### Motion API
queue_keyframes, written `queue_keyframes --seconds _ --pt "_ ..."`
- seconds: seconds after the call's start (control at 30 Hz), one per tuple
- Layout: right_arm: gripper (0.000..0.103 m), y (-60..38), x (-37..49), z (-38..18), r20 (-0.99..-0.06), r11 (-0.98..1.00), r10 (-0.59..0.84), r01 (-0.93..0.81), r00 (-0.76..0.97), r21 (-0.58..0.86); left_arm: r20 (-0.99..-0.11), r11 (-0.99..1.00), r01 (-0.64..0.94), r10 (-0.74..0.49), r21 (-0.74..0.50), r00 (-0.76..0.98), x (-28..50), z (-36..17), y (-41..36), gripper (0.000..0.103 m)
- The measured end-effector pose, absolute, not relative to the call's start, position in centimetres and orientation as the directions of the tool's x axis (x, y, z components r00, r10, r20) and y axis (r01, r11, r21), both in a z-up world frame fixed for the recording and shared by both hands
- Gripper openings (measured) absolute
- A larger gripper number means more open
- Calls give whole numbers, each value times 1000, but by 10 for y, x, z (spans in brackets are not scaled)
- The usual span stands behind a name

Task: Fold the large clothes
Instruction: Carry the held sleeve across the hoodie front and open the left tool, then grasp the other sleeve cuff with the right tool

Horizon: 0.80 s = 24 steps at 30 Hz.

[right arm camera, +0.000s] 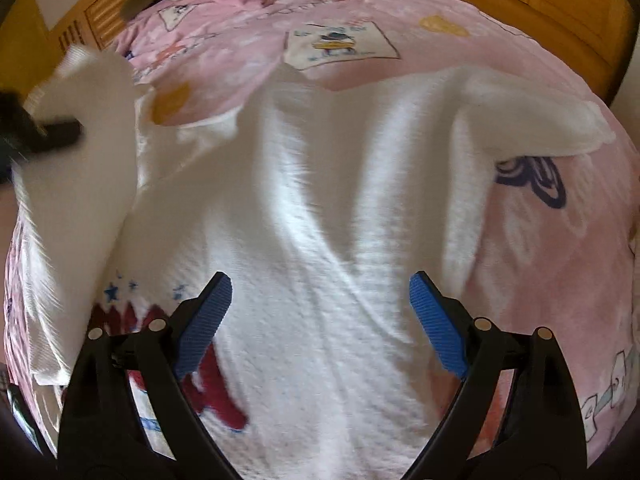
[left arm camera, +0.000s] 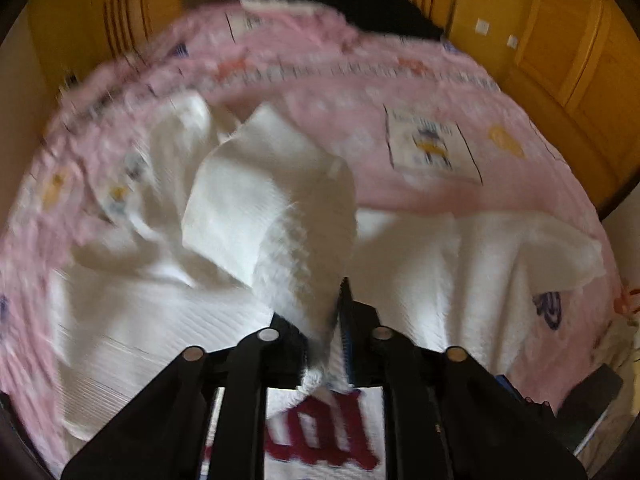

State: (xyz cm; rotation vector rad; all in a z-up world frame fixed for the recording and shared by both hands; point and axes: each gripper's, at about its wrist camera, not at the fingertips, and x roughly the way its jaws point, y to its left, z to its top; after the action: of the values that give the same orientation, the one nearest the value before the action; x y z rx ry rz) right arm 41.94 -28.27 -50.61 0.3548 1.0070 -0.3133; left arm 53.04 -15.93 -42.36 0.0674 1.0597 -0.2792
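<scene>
Left gripper [left arm camera: 320, 320] pinches white sweater [right arm camera: 320, 220]'s sleeve; right gripper [right arm camera: 320, 300] gapes over pink bedspread [right arm camera: 540, 260].

The garment [right arm camera: 320, 280] is a large white top of waffle-textured cloth. It lies spread on the bed [right arm camera: 360, 8], wrinkled, with long folds running up its middle. Dark red letters [right arm camera: 216, 380] and small blue stars [right arm camera: 112, 292] are printed near its lower left part. One sleeve [right arm camera: 532, 120] lies out to the right. The other sleeve [left arm camera: 272, 208] is lifted up off the bed and hangs loosely.
</scene>
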Motion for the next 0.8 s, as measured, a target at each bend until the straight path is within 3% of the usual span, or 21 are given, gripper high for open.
queue_keyframes --seconds 0.07,0.13,0.3,0.43,0.47,0.6,0.8 --pt "88 -289 414 -509 -866 896 -82 417 494 153 -878 964 257 -179 -67 445 527 -442 -165 65" --pt "88 -293 412 -513 -876 897 -63 413 479 161 -874 961 270 -177 -54 453 523 -448 -168 80" --pt "88 -296 415 -508 -882 890 -105 439 459 122 -879 945 310 -233 -104 416 516 -442 -163 80" --pt "88 -305 413 -485 -859 863 -124 481 497 154 -833 933 312 -313 -179 457 516 -398 -114 85" --pt "88 -306 415 -477 -851 860 -113 479 513 174 -817 938 306 -302 -162 492 515 -385 -96 91" --pt "88 -292 454 -452 -836 890 -62 410 545 201 -811 977 211 -150 -33 566 532 -374 -31 95" --pt "88 -227 549 -443 -881 967 -121 254 457 0 -912 999 48 -41 -23 409 577 -446 55 95"
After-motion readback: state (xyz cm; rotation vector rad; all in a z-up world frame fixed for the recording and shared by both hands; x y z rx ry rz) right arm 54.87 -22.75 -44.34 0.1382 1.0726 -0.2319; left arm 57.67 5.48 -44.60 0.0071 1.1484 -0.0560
